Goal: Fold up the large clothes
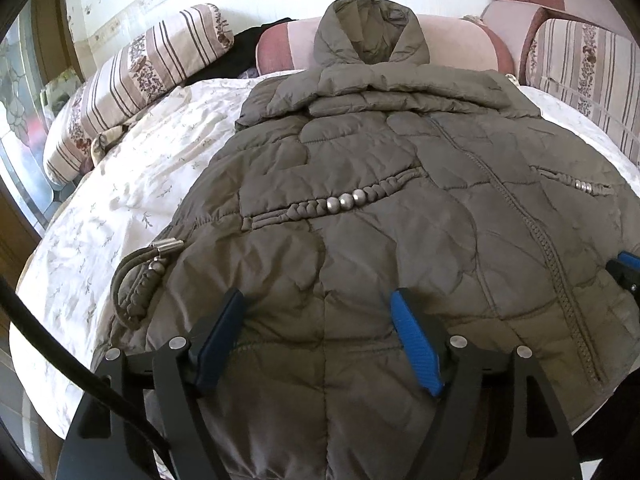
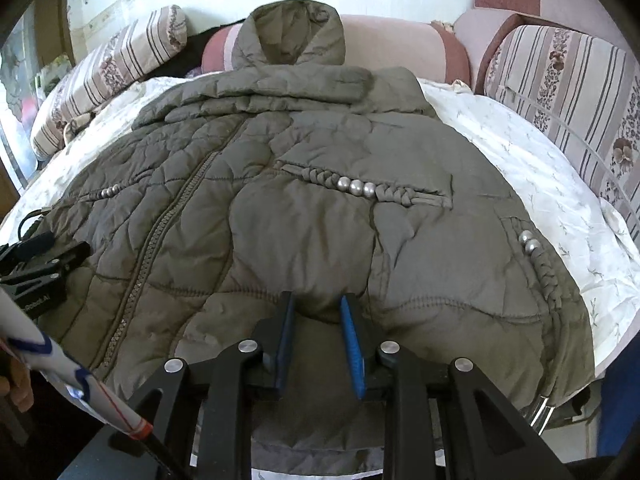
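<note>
Coat (image 1: 360, 208) lies flat, front up, zipped, on the bed (image 1: 120, 200), hood (image 1: 370, 32) propped vs. the far cushions (image 1: 460, 40), hem twd me. My L gripper (image 1: 318, 336) sits over the hem w/ jaws spread wide, puffy fabric betw. the pads but not pressed; nothing held. My R gripper (image 2: 316, 320) is narrowed on a bulge of hem fabric, pads look to be pinching it. Risk 1: one side gripped, other loose; if I lift now the hem rises lopsided and the fold goes skew. Risk 2: padding is thick and slick; a shallow R bite may take the top layer only, so the back layer drags or the pinch slips. Risk 3: cord loop (image 1: 136, 280) w/ metal end hangs off the L edge and could snag. Sleeves look tucked across the chest; can't confirm they'll stay.
</note>
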Demonstrator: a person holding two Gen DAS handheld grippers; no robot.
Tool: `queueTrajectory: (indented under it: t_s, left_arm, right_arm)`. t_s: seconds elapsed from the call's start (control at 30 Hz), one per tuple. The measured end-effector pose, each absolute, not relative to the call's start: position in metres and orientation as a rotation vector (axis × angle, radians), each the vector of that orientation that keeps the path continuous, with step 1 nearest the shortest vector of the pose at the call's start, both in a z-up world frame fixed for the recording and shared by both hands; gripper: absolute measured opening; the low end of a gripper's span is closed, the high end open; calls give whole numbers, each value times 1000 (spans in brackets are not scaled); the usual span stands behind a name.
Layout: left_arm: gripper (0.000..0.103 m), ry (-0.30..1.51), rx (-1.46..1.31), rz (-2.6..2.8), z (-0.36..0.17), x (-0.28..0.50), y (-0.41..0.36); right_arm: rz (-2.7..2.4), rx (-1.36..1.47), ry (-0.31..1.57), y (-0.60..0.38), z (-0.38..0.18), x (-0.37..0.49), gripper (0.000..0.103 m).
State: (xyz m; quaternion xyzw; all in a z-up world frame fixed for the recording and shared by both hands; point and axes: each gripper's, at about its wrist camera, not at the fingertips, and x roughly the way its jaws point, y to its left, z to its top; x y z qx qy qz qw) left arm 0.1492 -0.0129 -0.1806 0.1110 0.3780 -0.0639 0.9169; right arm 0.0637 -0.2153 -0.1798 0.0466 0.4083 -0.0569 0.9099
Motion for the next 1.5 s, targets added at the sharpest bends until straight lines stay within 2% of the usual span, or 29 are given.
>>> queueTrajectory:
  t_s: [0.17, 0.3, 0.4, 0.63, 0.7, 0.8, 0.87, 1.0, 1.1, 1.2, 1.3, 1.5]
  left_arm:
    - [77, 777, 220, -116, -181, 150, -13]
    - [77, 776, 217, -112, -180, 149, -13]
    - [77, 780, 201, -125, -174, 146, -8]
    - [77, 759, -77, -55, -133, 143, 82]
    - [77, 811, -186, -28, -137, 152, 121]
    - [69, 906, -401, -52, -157, 164, 164]
    - [68, 947, -518, -121, -169, 169, 176]
    - [67, 952, -489, -121, -171, 168, 170]
    - [52, 960, -483, -170, -174, 164, 156]
    - [52, 944, -388, -179, -171, 153, 134]
    - [44, 963, -401, -212, -176, 154, 129]
    - [36, 949, -352, -201, -174, 149, 120]
  right_arm:
    - [-83, 133, 834, -223, -178, 57, 30]
    - [-70, 166, 795, -235, -168, 46, 40]
    - [-118, 218, 747, -258, -157, 35, 40]
    - [-331, 342, 628, -328, -130, 8, 41]
    - [-369, 388, 616, -346, -130, -1, 45]
    - [-385, 449, 626, -364, -134, -6, 46]
    - [-396, 494, 643, -374, -139, -6, 46]
    - [-382, 590, 671, -389, -149, -6, 49]
    - [-387, 647, 693, -397, -159, -7, 49]
    - [-392, 705, 702, -407, -165, -12, 49]
    - [-385, 739, 707, -412, -171, -14, 51]
    - [-304, 776, 755, -404, -181, -8, 53]
